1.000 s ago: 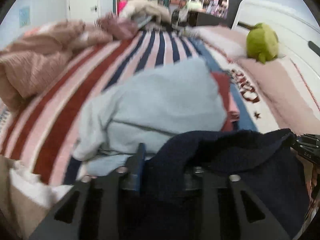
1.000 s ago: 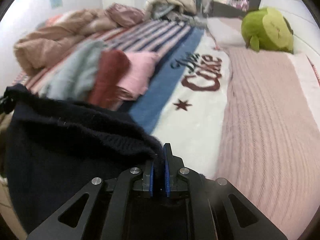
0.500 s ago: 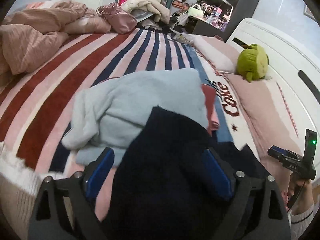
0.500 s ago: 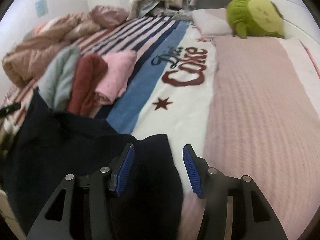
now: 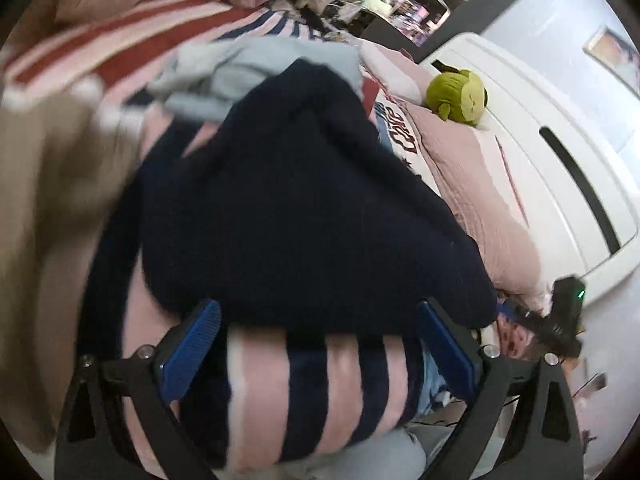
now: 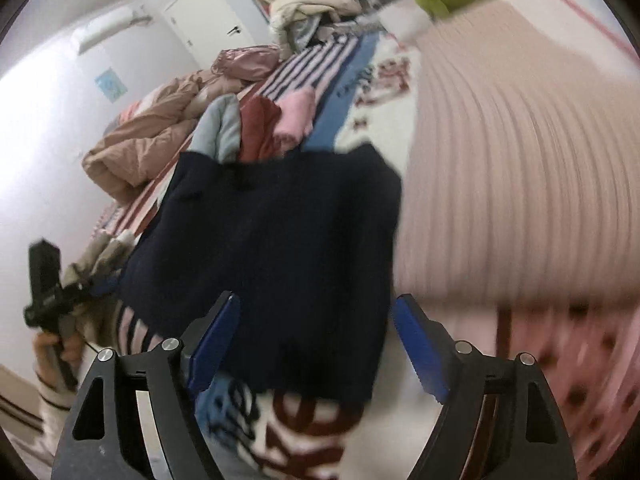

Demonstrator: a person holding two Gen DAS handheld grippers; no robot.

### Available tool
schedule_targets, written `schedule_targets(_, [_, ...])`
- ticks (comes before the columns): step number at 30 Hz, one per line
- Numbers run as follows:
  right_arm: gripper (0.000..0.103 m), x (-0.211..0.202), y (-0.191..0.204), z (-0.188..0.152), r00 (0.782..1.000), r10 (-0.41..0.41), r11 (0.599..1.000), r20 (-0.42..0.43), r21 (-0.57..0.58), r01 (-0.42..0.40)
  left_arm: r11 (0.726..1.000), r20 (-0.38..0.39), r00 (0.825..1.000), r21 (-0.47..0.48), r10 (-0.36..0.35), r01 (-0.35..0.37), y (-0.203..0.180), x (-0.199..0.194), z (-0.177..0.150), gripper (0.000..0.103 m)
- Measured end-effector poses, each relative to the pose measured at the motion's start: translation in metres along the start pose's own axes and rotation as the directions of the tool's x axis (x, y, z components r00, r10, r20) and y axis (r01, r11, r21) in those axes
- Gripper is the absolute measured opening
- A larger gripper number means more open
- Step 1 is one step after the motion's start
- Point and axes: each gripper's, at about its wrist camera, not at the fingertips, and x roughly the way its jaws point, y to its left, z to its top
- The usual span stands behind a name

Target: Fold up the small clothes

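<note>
Left wrist view: the left gripper [image 5: 318,344] stands spread wide, its blue pads [image 5: 192,348] clear of any cloth, holding nothing. Just ahead lies the navy garment [image 5: 304,208], folded into a thick bundle on the striped blanket [image 5: 336,396], its near edge between and slightly beyond the two pads. Behind it sits a pale blue garment [image 5: 240,76], and a green plush toy [image 5: 458,96] rests near the white headboard [image 5: 552,168]. The fold looks laid down; judging from this, the step in hand is letting go and tidying. To do it well, back the fingers straight away so no pad snags the knit, then press the top flat or square the edges before moving the bundle toward the pile.

Right wrist view: the right gripper [image 6: 316,346] is likewise released, jaws far apart, gripping nothing; the navy garment [image 6: 276,248] lies between and ahead of its pads, and I cannot tell whether the left pad brushes the cloth. Beyond it stand folded pieces side by side: pale blue [image 6: 220,128], dark red garment [image 6: 258,128] and pink garment [image 6: 294,118]. The view is motion-blurred. The other handheld gripper shows at far left.
</note>
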Motion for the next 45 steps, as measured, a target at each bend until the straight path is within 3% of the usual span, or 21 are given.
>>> schedule_targets(4, [0.077,0.008,-0.015,-0.028,0.998,0.068,0.994,-0.003,0.091,-0.067,0.994,-0.029,0.998,-0.095,-0.055,0.052,0.019,0.019,-0.013,0.098])
schedule_targets(6, [0.079,0.018,-0.018,-0.033,0.993,0.121,0.984,-0.001,0.133,-0.119,0.989,-0.002,0.996,-0.118,-0.087,0.086,0.023,0.027,-0.010,0.098])
schedule_targets(10, [0.079,0.029,-0.009,-0.025,0.981,0.193,0.971,0.020,0.138,-0.193,0.968,0.070,0.987,-0.195,-0.146,0.157,0.029,0.042,0.011,0.098])
schedule_targets(13, [0.076,0.041,-0.005,-0.014,0.985,0.173,0.974,0.020,0.144,-0.174,0.963,0.098,0.986,-0.221,-0.133,0.152,0.029,0.055,0.027,0.095])
schedule_targets(14, [0.068,0.044,-0.005,-0.011,0.987,0.158,0.976,0.024,0.149,-0.160,0.967,0.103,0.987,-0.211,-0.121,0.141,0.025,0.058,0.030,0.088])
schedule_targets(15, [0.061,0.046,-0.005,-0.009,0.990,0.136,0.978,0.029,0.156,-0.139,0.971,0.100,0.988,-0.199,-0.114,0.132,0.021,0.062,0.033,0.070])
schedule_targets(17, [0.029,0.046,-0.006,-0.006,0.994,0.098,0.982,0.044,0.159,-0.104,0.975,0.088,0.990,-0.184,-0.111,0.126,0.017,0.065,0.035,0.049])
schedule_targets(18, [0.024,0.043,-0.008,-0.005,0.994,0.089,0.983,0.059,0.158,-0.097,0.978,0.093,0.990,-0.174,-0.103,0.118,0.015,0.064,0.036,0.042])
schedule_targets(21, [0.015,0.029,-0.008,-0.007,0.991,0.099,0.983,0.093,0.147,-0.112,0.986,0.124,0.988,-0.127,-0.090,0.106,0.003,0.052,0.031,0.033])
schedule_targets(26, [0.012,-0.001,0.001,-0.017,0.987,0.112,0.987,0.118,0.101,-0.124,0.987,0.141,0.982,-0.077,-0.126,0.138,-0.003,0.010,0.000,0.032])
schedule_targets(31, [0.013,-0.015,0.008,-0.041,0.990,0.124,0.989,0.060,0.071,-0.129,0.986,0.053,0.991,-0.104,-0.126,0.131,0.011,0.004,-0.033,0.042])
schedule_targets(33, [0.019,-0.007,0.011,-0.050,0.999,0.038,0.999,0.002,0.034,-0.039,0.980,0.046,0.989,-0.141,-0.137,0.142,0.016,0.006,-0.039,0.057])
schedule_targets(35, [0.032,-0.006,0.014,-0.051,1.000,-0.023,1.000,-0.008,0.008,0.023,0.977,0.038,0.988,-0.148,-0.150,0.154,0.016,0.004,-0.042,0.068])
schedule_targets(36, [0.033,-0.011,0.016,-0.049,0.999,-0.039,0.999,0.006,-0.002,0.039,0.979,0.040,0.989,-0.139,-0.145,0.149,0.014,0.004,-0.043,0.075])
schedule_targets(39, [0.041,-0.035,0.026,-0.033,0.993,-0.082,0.995,0.083,-0.048,0.086,0.985,0.035,0.990,-0.103,-0.138,0.140,0.011,0.000,-0.047,0.082])
schedule_targets(41, [0.066,-0.047,0.036,-0.016,0.985,-0.105,0.987,0.138,-0.106,0.120,0.983,0.029,0.989,-0.107,-0.147,0.149,0.015,0.002,-0.048,0.084])
schedule_targets(45, [0.070,-0.029,0.054,0.032,0.991,-0.078,0.967,0.105,-0.236,0.101,0.979,0.022,0.987,-0.120,-0.162,0.163,0.019,0.009,-0.045,0.085])
